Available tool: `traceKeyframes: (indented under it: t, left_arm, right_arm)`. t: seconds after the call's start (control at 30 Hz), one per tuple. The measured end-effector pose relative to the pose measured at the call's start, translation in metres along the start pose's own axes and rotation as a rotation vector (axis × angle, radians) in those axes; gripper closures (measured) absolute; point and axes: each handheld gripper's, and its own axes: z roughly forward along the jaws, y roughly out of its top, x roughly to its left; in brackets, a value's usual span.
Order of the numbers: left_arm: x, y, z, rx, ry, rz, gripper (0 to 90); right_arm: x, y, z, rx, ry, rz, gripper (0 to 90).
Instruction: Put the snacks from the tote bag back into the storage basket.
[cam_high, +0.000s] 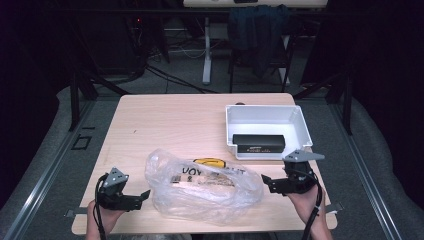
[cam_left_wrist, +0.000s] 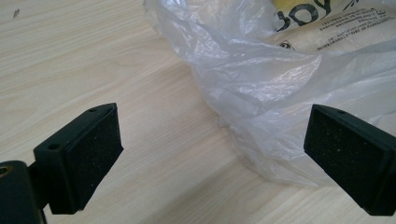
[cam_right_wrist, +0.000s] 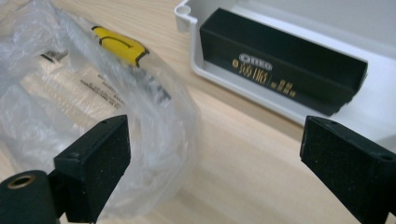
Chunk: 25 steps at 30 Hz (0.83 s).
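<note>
A crumpled clear plastic bag (cam_high: 202, 187) lies on the near part of the worktop (cam_high: 165, 120), with printed lettering and a yellow patch (cam_high: 209, 161) showing through it. The left claw (cam_high: 142, 196) sits just beside the bag's left end and the right claw (cam_high: 266, 181) just beside its right end; both stand wide open with nothing between their jaws. In the left gripper view the bag's wrinkled edge (cam_left_wrist: 261, 93) lies between the jaws but slightly ahead of them, untouched. In the right gripper view the bag's right end (cam_right_wrist: 154, 116) bulges past the left-hand jaw, and beyond it a white bin (cam_right_wrist: 205, 70) holds a black box (cam_right_wrist: 280, 70) with pale lettering. The step in hand looks like the approach, both claws lined up to take the bag from either side. The next move would call for easing each claw forward until film sits between the pads, then closing on a gathered fold, since thin loose plastic may slip from a shallow pinch.
</note>
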Motion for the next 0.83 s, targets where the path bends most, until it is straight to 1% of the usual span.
traceKeyframes:
  t: [0.07,0.17,0.2,0.23,0.33,0.43,0.47,0.5,0.53,0.6,0.7,0.77,0.8,0.83]
  left_arm:
    - [0.001,0.000,0.001,0.000,0.000,-0.002,4.0]
    - [0.000,0.000,0.001,0.000,0.005,0.000,4.0]
    - [0.000,-0.001,0.001,0.001,0.005,0.000,4.0]
    - [-0.001,-0.001,0.001,0.002,0.005,0.001,4.0]
    - [-0.001,-0.003,0.003,0.008,0.007,0.004,4.0]
    - [-0.001,-0.004,0.003,0.015,0.005,0.001,3.9]
    - [-0.001,-0.004,0.004,0.014,0.010,-0.004,3.9]
    - [-0.001,-0.004,0.004,0.018,0.007,-0.001,3.9]
    - [-0.001,-0.004,0.005,0.018,0.009,0.004,3.9]
    - [-0.001,-0.004,0.005,0.020,0.009,0.007,3.8]
    - [-0.001,-0.004,0.005,0.018,0.010,0.005,3.8]
    - [-0.001,-0.004,0.005,0.012,0.012,0.003,3.7]
    - [-0.001,-0.004,0.006,0.008,0.011,-0.002,3.7]
    - [-0.001,-0.004,0.006,0.008,0.011,-0.002,3.5]
  right_arm:
    - [0.003,-0.012,-0.001,-0.001,0.003,0.016,8.6]
    - [0.008,-0.028,0.000,0.010,-0.012,0.013,9.2]
    - [0.010,-0.032,0.001,0.022,-0.016,0.010,8.8]
    - [0.011,-0.036,0.003,0.020,-0.014,0.012,9.0]
    - [0.011,-0.046,0.007,0.034,-0.012,0.030,8.3]
    - [0.010,-0.051,0.009,0.029,-0.012,0.044,7.8]
    - [0.010,-0.055,0.009,0.012,-0.003,0.058,7.7]
    - [0.010,-0.056,0.009,0.000,0.000,0.067,7.7]
    - [0.009,-0.057,0.009,0.007,-0.002,0.064,7.5]
    - [0.009,-0.060,0.009,0.002,-0.012,0.060,7.7]
    - [0.008,-0.064,0.010,0.004,0.002,0.078,7.7]
    - [0.006,-0.067,0.013,0.013,-0.002,0.077,7.6]
    - [0.006,-0.068,0.014,0.016,0.004,0.085,7.5]
    - [0.005,-0.069,0.014,0.019,-0.001,0.079,7.5]
